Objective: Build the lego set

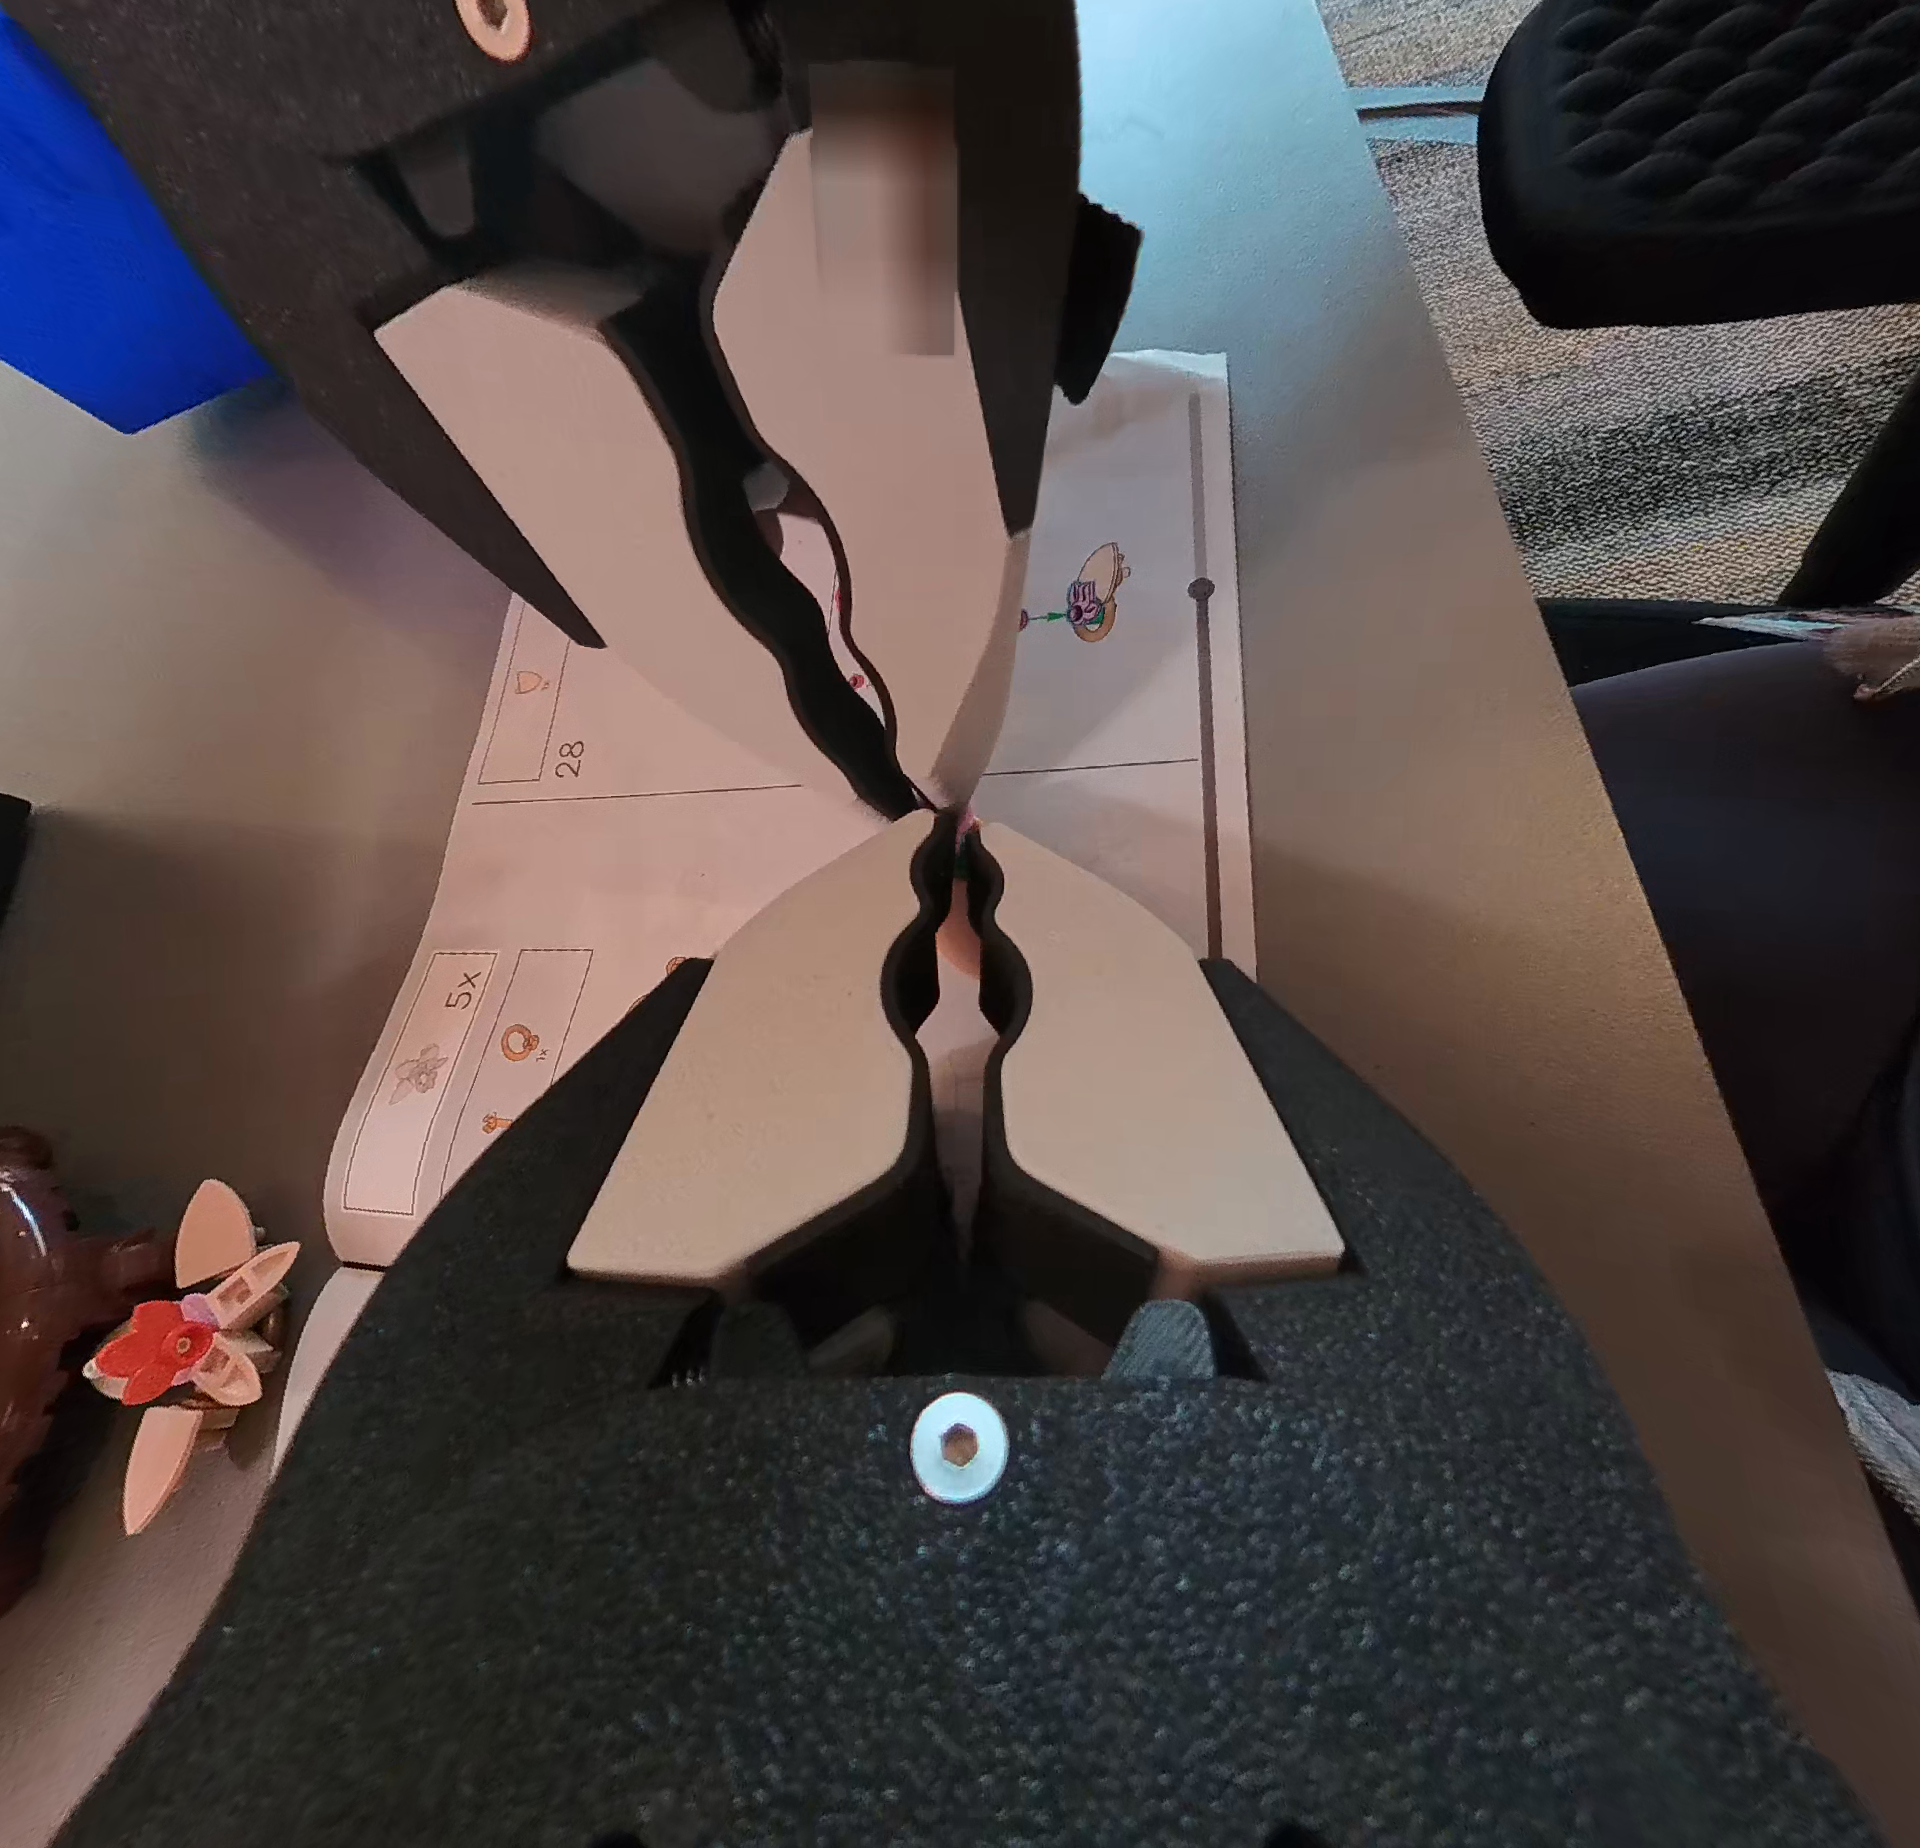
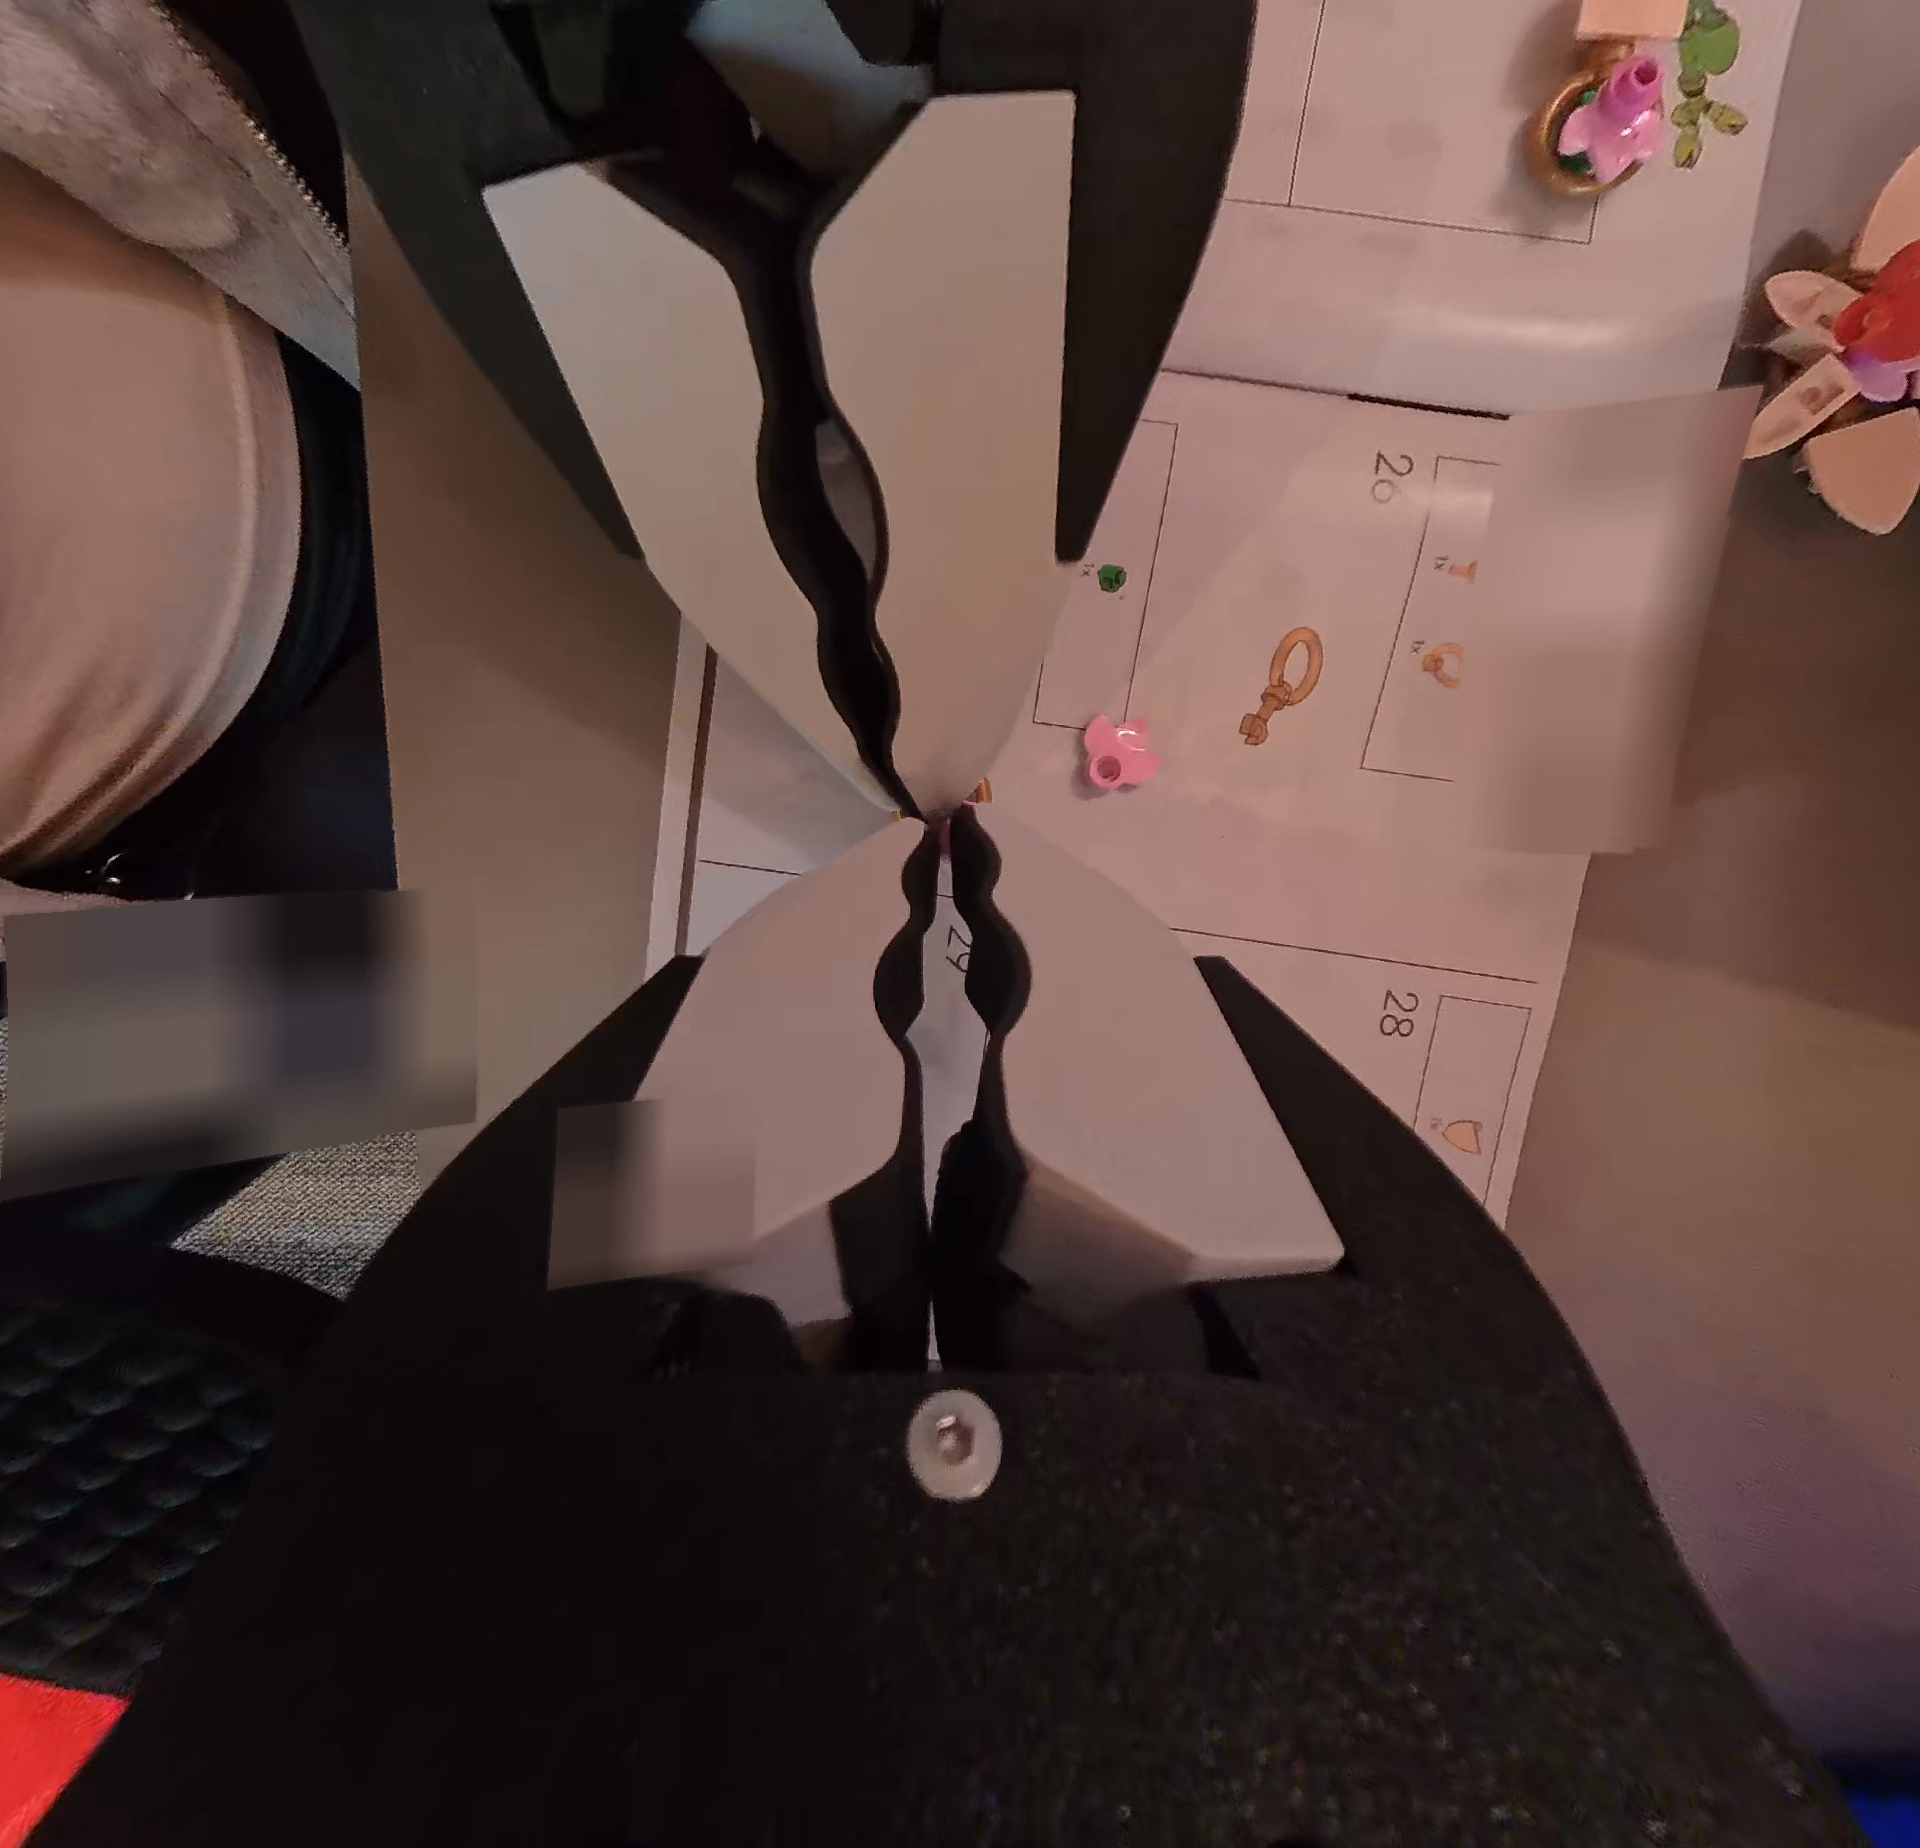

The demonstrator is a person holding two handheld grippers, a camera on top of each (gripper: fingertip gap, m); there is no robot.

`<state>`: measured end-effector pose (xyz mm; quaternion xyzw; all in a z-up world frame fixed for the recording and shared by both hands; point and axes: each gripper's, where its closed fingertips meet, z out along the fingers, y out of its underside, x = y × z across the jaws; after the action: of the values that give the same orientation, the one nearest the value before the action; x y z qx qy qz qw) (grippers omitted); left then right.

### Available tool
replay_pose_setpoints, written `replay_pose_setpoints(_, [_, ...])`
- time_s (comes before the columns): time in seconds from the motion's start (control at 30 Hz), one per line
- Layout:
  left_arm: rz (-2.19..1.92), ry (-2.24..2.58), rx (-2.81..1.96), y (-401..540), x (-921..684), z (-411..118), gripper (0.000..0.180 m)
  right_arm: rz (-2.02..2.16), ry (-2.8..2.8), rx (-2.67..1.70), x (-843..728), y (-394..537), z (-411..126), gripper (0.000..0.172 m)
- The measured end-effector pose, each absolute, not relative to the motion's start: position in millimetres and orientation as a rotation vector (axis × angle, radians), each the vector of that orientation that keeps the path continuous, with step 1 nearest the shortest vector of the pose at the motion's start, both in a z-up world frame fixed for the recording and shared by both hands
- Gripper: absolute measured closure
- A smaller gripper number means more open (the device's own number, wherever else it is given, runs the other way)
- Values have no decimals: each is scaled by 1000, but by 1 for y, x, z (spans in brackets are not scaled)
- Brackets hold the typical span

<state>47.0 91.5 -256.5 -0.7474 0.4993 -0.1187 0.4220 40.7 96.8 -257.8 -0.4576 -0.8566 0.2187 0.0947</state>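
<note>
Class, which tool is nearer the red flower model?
Left tool: its body flanks the red flower model; the right tool lies on the opposite side, tips meeting over the instruction sheet.

Pink flower piece [image 2: 1120,754], red flower with cream petals [image 1: 171,1351], white printed booklet [image 2: 1299,863], grey table [image 1: 1382,655], black quilted chair [image 1: 1714,115]

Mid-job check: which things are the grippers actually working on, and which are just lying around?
In hand: left gripper and right gripper, tips meeting, pinching a small piece; booklet beneath.
Lying about: pink flower, gold ring with flower, red flower model, chair.
</note>
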Motion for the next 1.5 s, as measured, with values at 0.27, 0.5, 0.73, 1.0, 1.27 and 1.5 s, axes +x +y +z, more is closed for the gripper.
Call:
replay_pose_setpoints(0.27, [-291,1254,-1866,91,47,-257,178,533,-2540,-1425,42,95,-258,171])
replay_pose_setpoints(0.5, [-291,1257,-1864,91,47,-256,176,461,-2560,-1423,42,96,-258,170])
replay_pose_setpoints(0.73, [-396,1311,-1863,79,53,-256,152,547,-2539,-1438,42,96,-257,170])
replay_pose_setpoints(1.0, [-449,1254,-1854,78,46,-246,143,557,-2530,-1422,44,97,-249,171])
replay_pose_setpoints(1.27, [-249,1184,-1876,74,31,-251,160,553,-2557,-1387,41,91,-253,172])
replay_pose_setpoints(1.5, [-222,1150,-1902,79,30,-253,167,502,-2590,-1400,42,91,-258,172])
